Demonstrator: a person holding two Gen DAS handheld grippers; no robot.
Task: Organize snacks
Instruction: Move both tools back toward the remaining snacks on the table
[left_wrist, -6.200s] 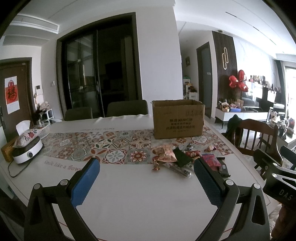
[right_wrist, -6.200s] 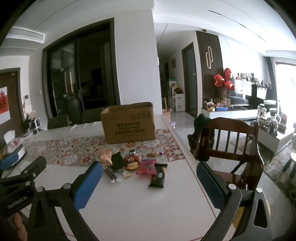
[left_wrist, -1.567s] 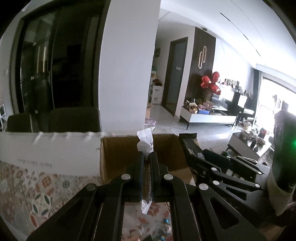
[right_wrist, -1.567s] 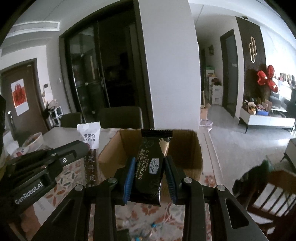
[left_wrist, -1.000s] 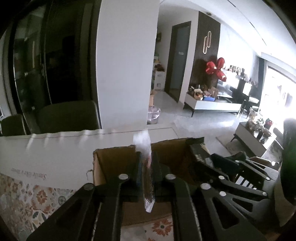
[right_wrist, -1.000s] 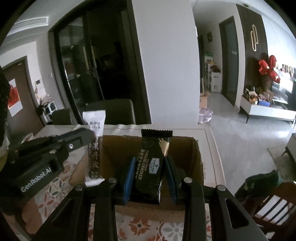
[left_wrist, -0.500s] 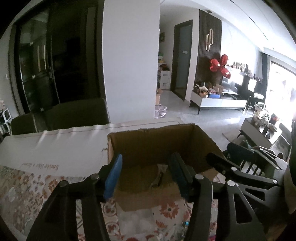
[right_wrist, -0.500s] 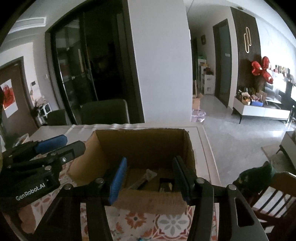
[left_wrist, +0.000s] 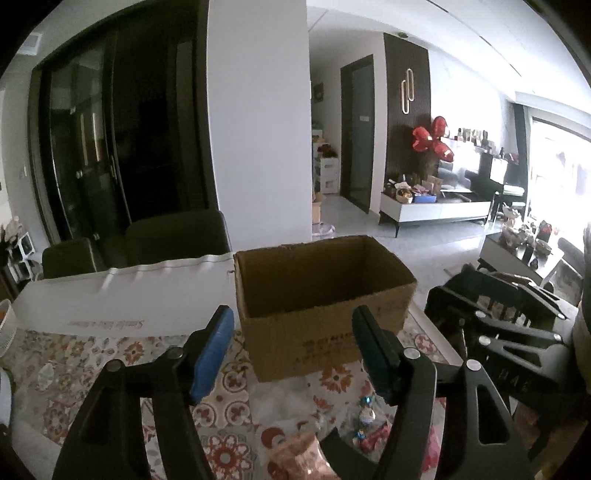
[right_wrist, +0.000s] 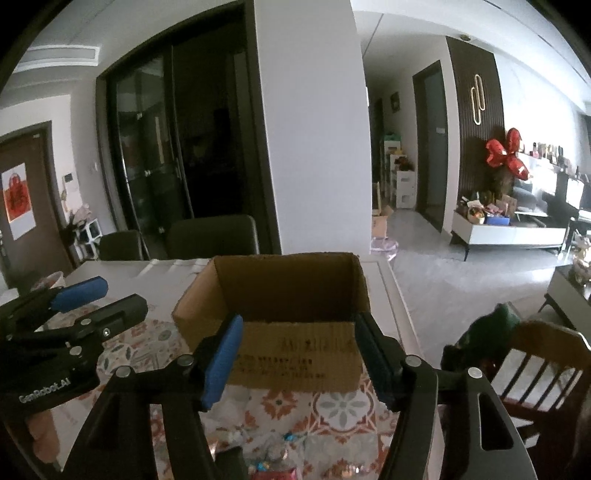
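Observation:
An open brown cardboard box (left_wrist: 325, 325) stands on the patterned table runner (left_wrist: 92, 362); it also shows in the right wrist view (right_wrist: 291, 350). Its inside is hidden from here. My left gripper (left_wrist: 293, 339) is open and empty, in front of the box and a little above the table. My right gripper (right_wrist: 297, 345) is open and empty, also in front of the box. Loose snack packets (left_wrist: 299, 454) lie on the table under both grippers; they show in the right wrist view (right_wrist: 273, 465) too.
Dark chairs (left_wrist: 177, 236) stand behind the table (left_wrist: 122, 295). A wooden chair (right_wrist: 532, 373) with a dark garment stands at the table's right end. The right gripper's body (left_wrist: 506, 332) is at right in the left view; the left gripper (right_wrist: 66, 321) at left in the right view.
Both grippers let their snacks go into the box about half a second ago, opened, and have since drawn back and down from the box.

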